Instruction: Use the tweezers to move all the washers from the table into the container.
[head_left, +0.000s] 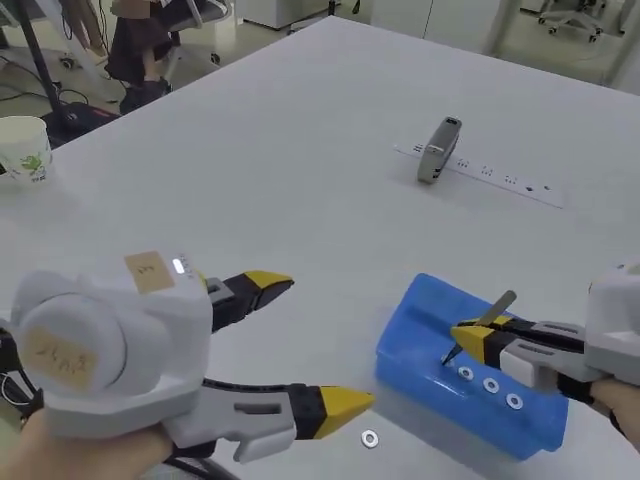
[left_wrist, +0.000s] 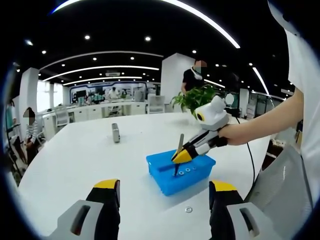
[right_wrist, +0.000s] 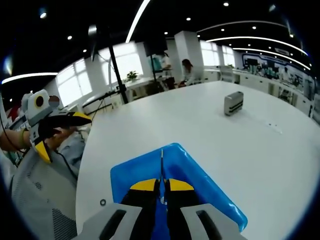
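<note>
Right claw (head_left: 465, 338) is clamped shut on the tweezers (head_left: 488, 312), while the left claw (head_left: 310, 345) hangs low over the white bench (head_left: 300, 150) with its jaws spread wide and nothing between them. The blue container (head_left: 440, 405) sits on the bench under the right claw. The tweezers stand steeply, with their points down inside the container and the handle end up and away from the person. Three washers (head_left: 491, 385) lie in a row on the container floor, close to those points. One washer (head_left: 370, 438) lies flat on the bench just outside the container's near wall, between that wall and the lower jaw tip of the left claw. From the tweezer points it therefore lies toward the person and to the left, across the wall. The left claw is the nearer one but carries no tool, so the pick likely falls to the right claw. It would need to lift clear of the wall and come down on the bench side. A round, flat washer has no long axis to line up with. The hard part looks to be catching its thin edge.
</note>
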